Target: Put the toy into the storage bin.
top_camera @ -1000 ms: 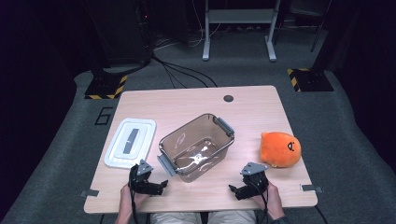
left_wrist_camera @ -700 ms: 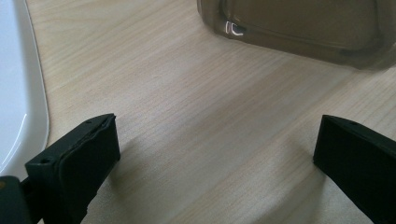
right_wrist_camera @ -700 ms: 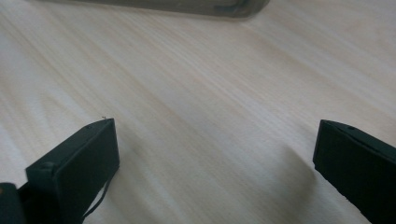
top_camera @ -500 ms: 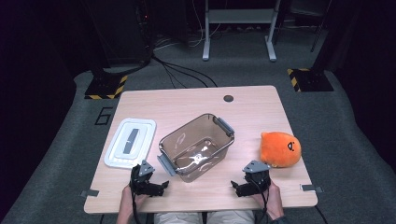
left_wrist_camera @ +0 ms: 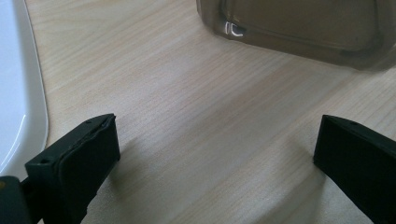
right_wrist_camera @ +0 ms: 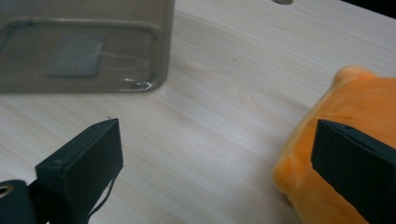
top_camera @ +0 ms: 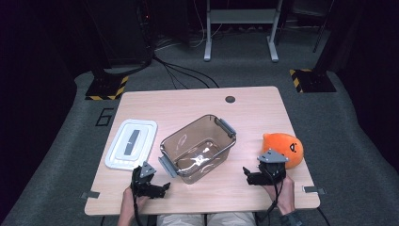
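— Orange plush is what is being closed in on: the soft toy (top_camera: 284,148) lies on the table (top_camera: 197,101) at the right, well apart from the clear bin (top_camera: 198,148) at the middle. How should the grasp be made?

— The right gripper (top_camera: 256,175) is held just beside the toy's near side with its jaws wide apart; in the right gripper view the toy (right_wrist_camera: 345,140) is seen at the right jaw rather than between the two. A shift toward the toy would likely be needed so that the rounded body is centred before the jaws are closed. A deep bite is advised, since fleece compresses and a shallow pinch may slip off.

— And the left gripper (top_camera: 153,189)?

— Its jaws are also held apart, over bare wood, between the white lid (top_camera: 131,143) and the bin's near corner (left_wrist_camera: 299,23); nothing is gripped.

— What of the surfaces?

— The table is pale, fine-grained wood, matt. The bin is smoke-tinted hard plastic, glossy, with rounded corners and grey handles; the lid is flat, smooth and round-cornered
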Tool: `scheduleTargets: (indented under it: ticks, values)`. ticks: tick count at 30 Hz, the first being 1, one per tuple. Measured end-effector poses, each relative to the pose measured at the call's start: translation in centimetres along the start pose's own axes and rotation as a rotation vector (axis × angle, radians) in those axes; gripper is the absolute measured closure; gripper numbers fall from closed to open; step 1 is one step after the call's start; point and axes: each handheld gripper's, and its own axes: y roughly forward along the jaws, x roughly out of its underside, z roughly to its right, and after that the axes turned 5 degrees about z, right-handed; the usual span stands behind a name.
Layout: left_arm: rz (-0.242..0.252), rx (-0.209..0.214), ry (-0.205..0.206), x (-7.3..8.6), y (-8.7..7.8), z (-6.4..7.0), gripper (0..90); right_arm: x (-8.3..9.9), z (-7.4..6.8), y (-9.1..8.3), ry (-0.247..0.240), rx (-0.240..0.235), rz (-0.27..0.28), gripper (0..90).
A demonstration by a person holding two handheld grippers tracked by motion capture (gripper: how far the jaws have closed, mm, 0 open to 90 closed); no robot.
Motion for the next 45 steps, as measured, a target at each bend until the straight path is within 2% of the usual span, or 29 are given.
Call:
scheduleTargets:
  ticks: [4,10,17,22,26,30,37,41,45]
  values:
    - [0.0,0.001,-0.001,0.0,0.0,0.0,0.2,-0.7,0.7,-0.5,0.003,0.019,0.012,1.0]
    - [0.0,0.0,0.0,0.0,0.0,0.0,0.3,-1.5,2.0,-0.7,0.01,0.05,0.0,1.0]
    - [0.0,0.0,0.0,0.0,0.0,0.0,0.3,-2.0,4.8,-0.8,0.07,0.114,-0.023,0.0]
    - [0.0,0.0,0.0,0.0,0.0,0.0,0.3,-2.3,6.4,-1.0,0.086,0.166,-0.033,0.0]
    - [0.0,0.0,-0.001,0.0,0.0,0.0,0.3,-2.4,7.9,-0.8,0.133,0.215,-0.052,0.6]
    - [-0.001,0.001,-0.002,0.0,0.0,0.0,0.4,-2.1,9.0,-0.2,0.169,0.247,-0.087,5.5]
    - [-0.002,0.002,-0.003,0.0,0.0,0.0,0.4,-0.9,9.8,0.7,0.183,0.283,-0.111,24.2]
    - [-0.002,0.003,-0.004,0.0,0.0,0.0,0.4,-0.3,10.3,1.0,0.211,0.262,-0.118,39.0]
    - [-0.001,0.003,-0.004,0.0,0.0,0.0,0.5,-0.4,10.1,1.4,0.185,0.248,-0.129,55.7]
